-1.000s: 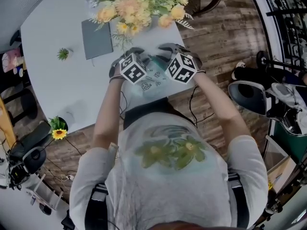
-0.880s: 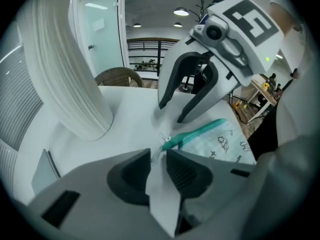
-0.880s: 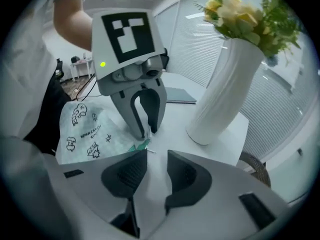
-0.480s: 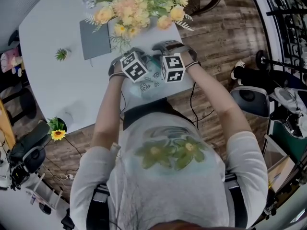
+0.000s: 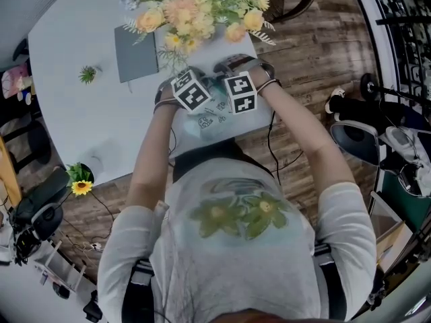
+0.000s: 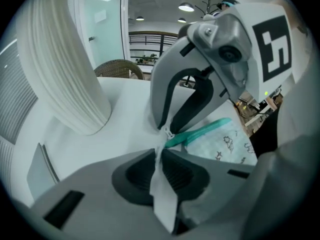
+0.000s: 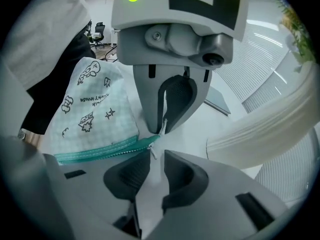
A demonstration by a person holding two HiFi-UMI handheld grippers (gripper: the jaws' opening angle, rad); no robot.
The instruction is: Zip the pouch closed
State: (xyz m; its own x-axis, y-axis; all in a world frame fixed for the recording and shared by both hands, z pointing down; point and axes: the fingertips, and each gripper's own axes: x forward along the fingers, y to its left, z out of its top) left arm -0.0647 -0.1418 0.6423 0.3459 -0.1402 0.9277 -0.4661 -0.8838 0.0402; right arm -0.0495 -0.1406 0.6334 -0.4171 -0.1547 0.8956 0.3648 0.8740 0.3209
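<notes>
Mint-checked fabric pouch (image 5: pixel 206 121) with small doodle prints lies flat on a white surface (image 5: pixel 87 120), at the edge nearest a person seen from above. A bunch of flowers (image 5: pixel 195 12) in a ribbed white vase (image 6: pixel 65 69) and a grey notebook (image 5: pixel 135 54) sit just beyond it. Both tools point steeply down onto the pouch, side by side and facing each other.

The left gripper (image 6: pixel 161 156) is pinched tight on a thin white tab (image 6: pixel 163 184) at one end of the pouch. Its jaws have just been closing, and the tab stands upright between the pads. The right gripper (image 7: pixel 152 161) has also just been closing. Its jaws are partway apart, with the small metal zip pull (image 6: pixel 168 132) between them and a gap on either side, so it does not look gripped yet.

The teal zip tape (image 7: pixel 100 151) runs from that pull along the top edge of the pouch, away from both tools. The two halves lie close together, but the teeth are too small to show whether they are meshed.

As a judgement, the task looks to be at its start. One end is anchored and the pull has been reached. What seems left is closing on the pull and drawing it along the whole tape.
</notes>
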